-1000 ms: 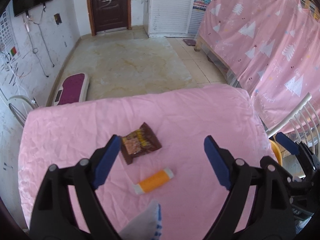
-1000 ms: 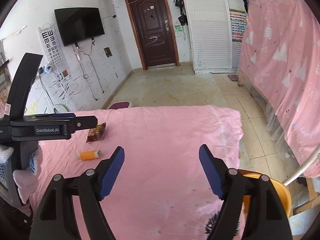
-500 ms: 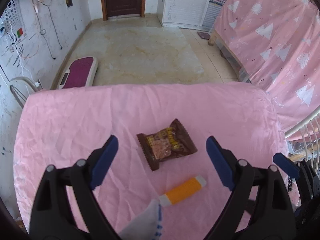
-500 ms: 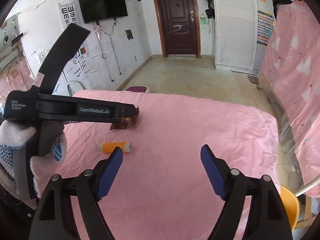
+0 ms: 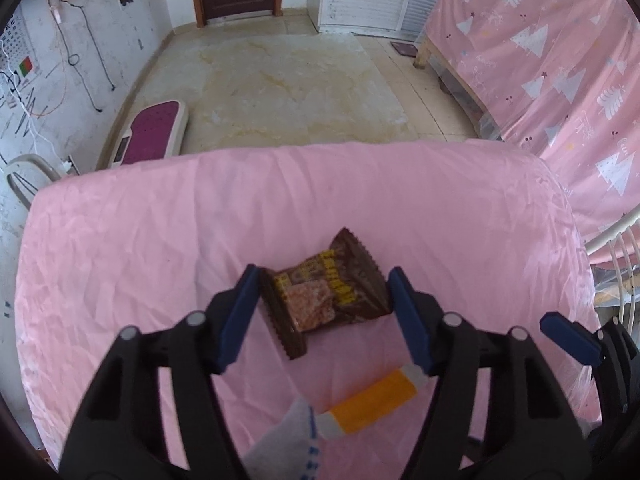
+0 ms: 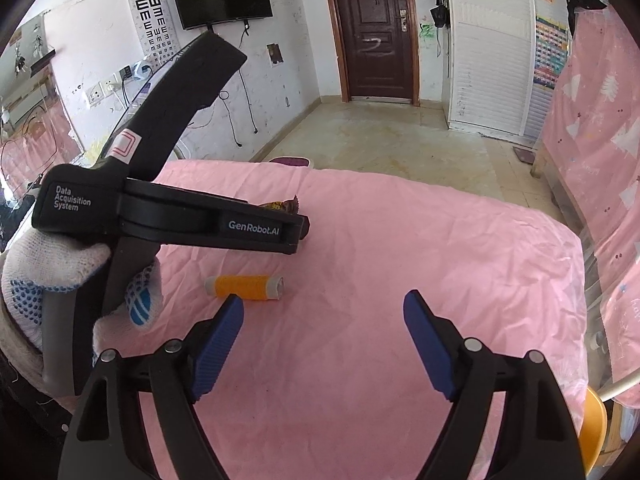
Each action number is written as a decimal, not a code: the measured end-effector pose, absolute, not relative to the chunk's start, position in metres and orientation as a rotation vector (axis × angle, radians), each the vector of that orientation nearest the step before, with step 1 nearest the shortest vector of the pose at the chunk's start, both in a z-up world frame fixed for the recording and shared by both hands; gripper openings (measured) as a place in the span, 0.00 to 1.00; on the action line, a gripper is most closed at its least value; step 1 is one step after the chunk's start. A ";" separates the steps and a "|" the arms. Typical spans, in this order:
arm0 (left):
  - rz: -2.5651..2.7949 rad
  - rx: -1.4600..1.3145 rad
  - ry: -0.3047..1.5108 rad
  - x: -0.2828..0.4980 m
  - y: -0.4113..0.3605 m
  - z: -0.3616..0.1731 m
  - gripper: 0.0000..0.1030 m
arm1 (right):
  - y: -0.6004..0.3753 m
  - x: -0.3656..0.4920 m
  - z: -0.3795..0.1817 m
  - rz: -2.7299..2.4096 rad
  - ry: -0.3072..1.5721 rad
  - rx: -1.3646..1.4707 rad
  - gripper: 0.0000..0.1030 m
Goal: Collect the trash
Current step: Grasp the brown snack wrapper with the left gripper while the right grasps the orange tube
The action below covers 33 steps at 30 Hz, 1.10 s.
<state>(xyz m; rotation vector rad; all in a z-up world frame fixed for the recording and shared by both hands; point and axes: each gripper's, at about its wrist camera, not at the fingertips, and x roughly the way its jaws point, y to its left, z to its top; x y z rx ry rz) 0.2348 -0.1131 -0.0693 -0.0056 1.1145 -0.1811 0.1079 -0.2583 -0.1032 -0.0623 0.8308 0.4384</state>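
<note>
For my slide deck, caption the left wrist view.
Left tool closing around a brown snack wrapper on the pink sheet.

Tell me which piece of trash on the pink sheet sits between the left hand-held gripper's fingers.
The brown snack wrapper, framed by the left hand-held gripper. The orange tube lies nearer the camera, outside the fingers.

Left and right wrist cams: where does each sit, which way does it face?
Left wrist: on the left claw, looking down at the wrapper between its fingers; right claw tip at right.
Right wrist: on the right claw, facing across the bed toward the door; gloved left hand shows.
Shared: wrapper, orange tube, bed.
</note>
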 end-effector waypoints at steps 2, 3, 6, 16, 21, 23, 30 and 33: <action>-0.191 -0.016 1.114 0.235 -0.111 -0.069 0.55 | -0.255 0.109 -0.104 0.440 0.835 -0.071 0.71; -0.197 -0.024 1.111 0.234 -0.107 -0.070 0.55 | -0.252 0.109 -0.104 0.442 0.837 -0.076 0.71; -0.200 -0.053 1.108 0.233 -0.101 -0.068 0.53 | -0.246 0.109 -0.106 0.447 0.842 -0.088 0.71; -0.168 -0.098 1.021 0.215 -0.059 -0.032 0.53 | -0.204 0.113 -0.113 0.493 0.878 -0.119 0.71; -0.155 -0.128 0.988 0.205 -0.038 -0.021 0.53 | -0.182 0.117 -0.114 0.510 0.894 -0.146 0.72; -0.153 -0.137 0.983 0.202 -0.033 -0.020 0.53 | -0.172 0.118 -0.115 0.512 0.904 -0.166 0.74; -0.161 -0.168 0.982 0.190 -0.015 -0.024 0.53 | -0.162 0.129 -0.126 0.449 0.926 -0.174 0.74; -0.165 -0.176 0.983 0.189 -0.011 -0.025 0.53 | -0.164 0.130 -0.128 0.430 0.925 -0.166 0.74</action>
